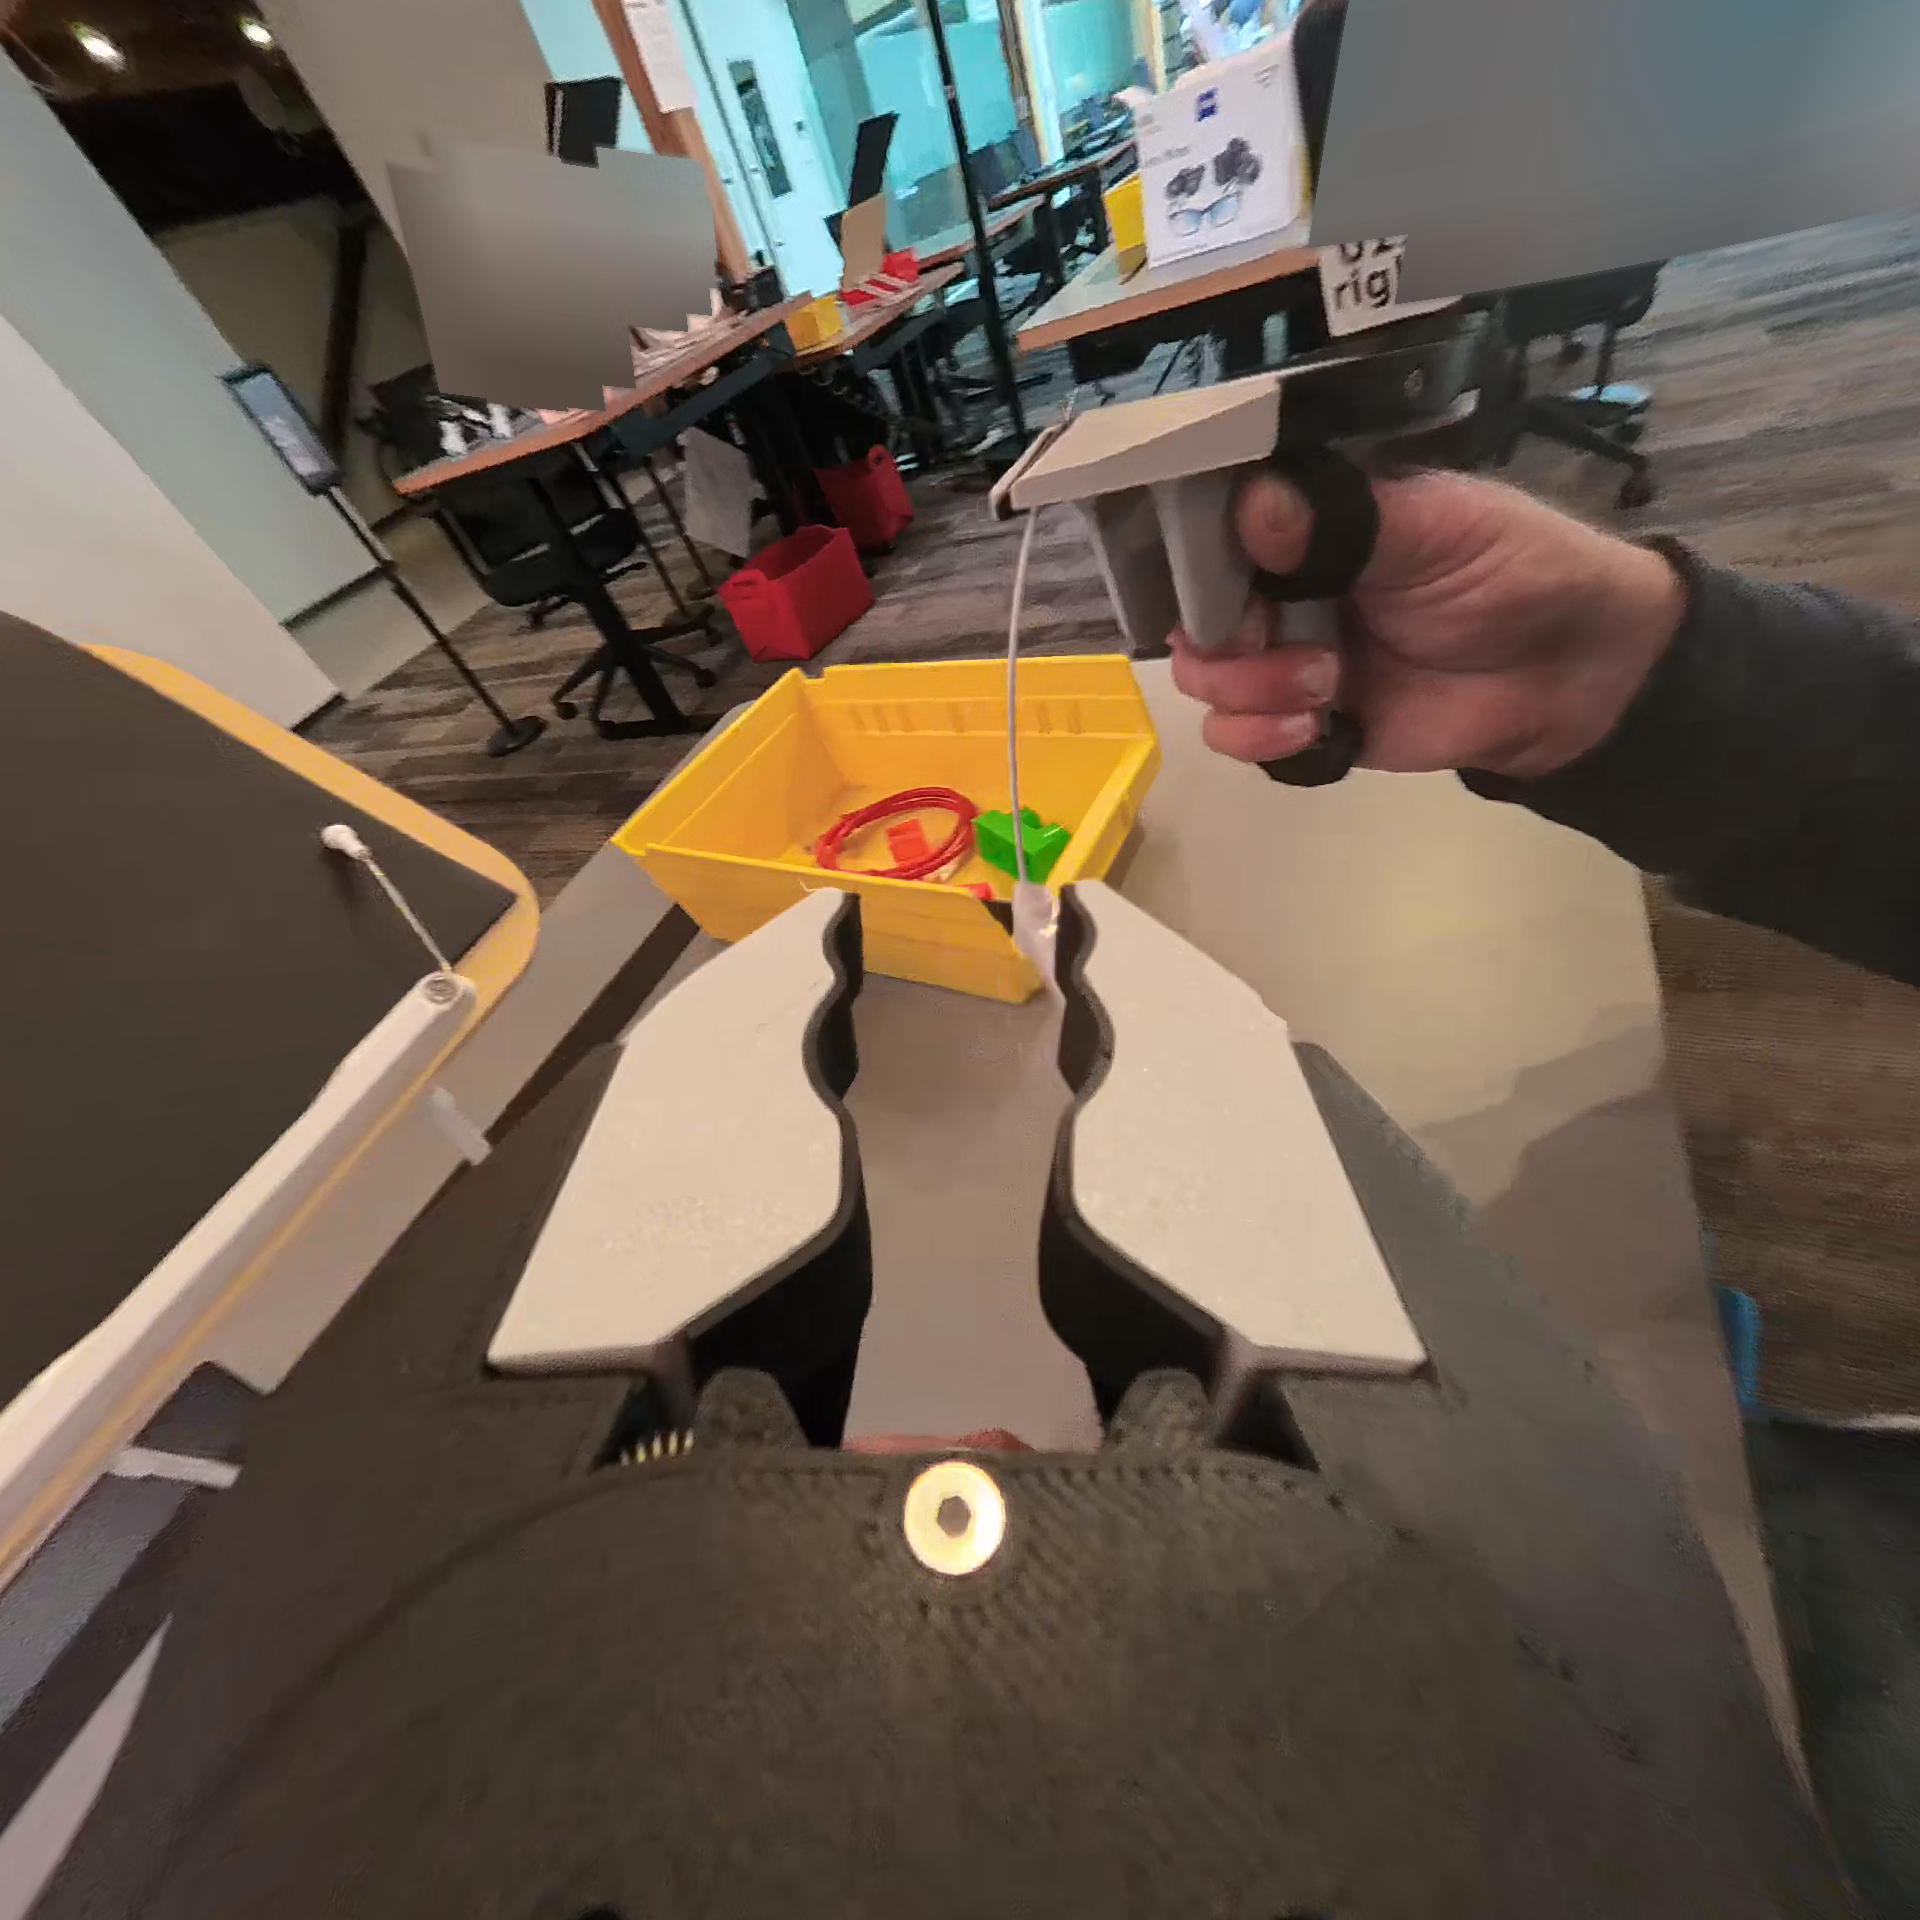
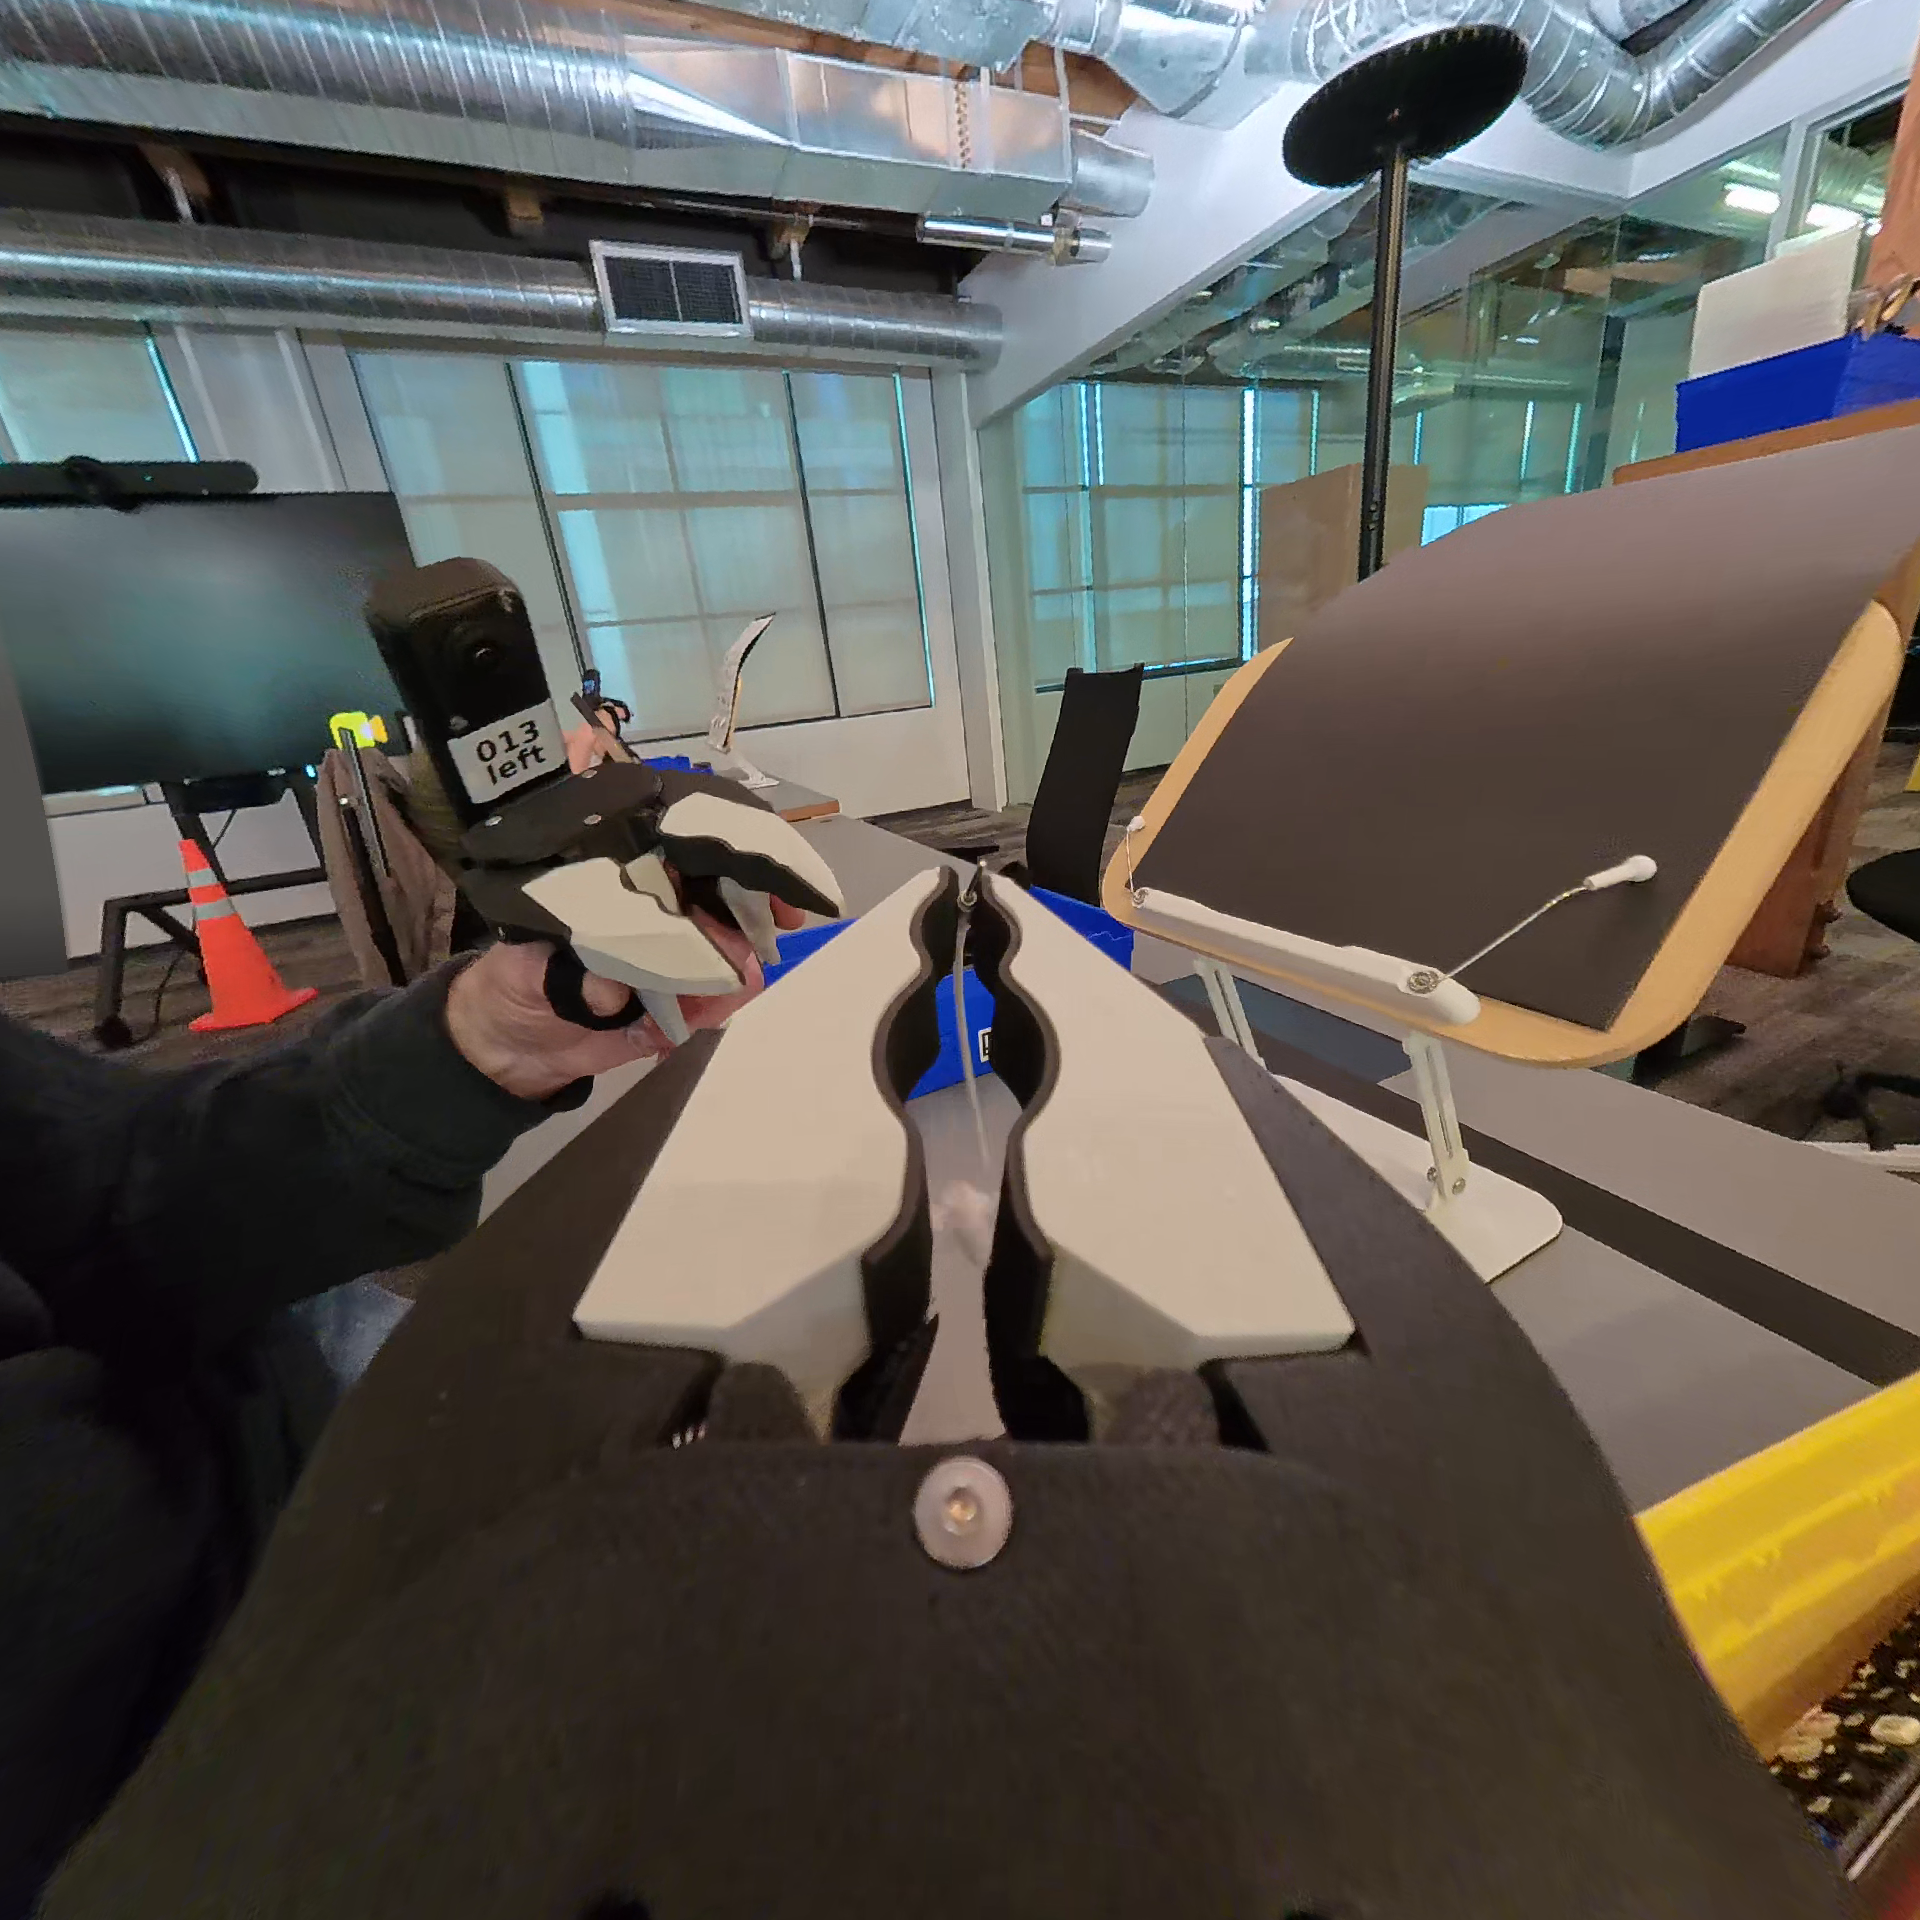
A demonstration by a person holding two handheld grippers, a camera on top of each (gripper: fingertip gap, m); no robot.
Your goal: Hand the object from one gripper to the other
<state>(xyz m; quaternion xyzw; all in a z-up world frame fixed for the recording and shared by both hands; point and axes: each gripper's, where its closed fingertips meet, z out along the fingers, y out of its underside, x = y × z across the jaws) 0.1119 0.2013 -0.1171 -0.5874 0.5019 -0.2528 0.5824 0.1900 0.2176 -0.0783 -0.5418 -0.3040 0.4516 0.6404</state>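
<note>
Both views bright, evenly lit indoors. Right wrist view: daylight from big windows (image 2: 665,540) far ahead of the jaws, slightly washed out. Left wrist view: ceiling spots (image 1: 99,44) glow in the dim corner up and left of the jaws. Soft sheen on the table (image 1: 1382,935) right of the jaws, shadows faint. Strong fisheye bending at the edges in both views. The thin white cable (image 2: 971,1039) between the jaws blurs toward its near end, where it is out of focus. Background mildly soft, flat grey patches overlaid above the jaws in the left wrist view.
</note>
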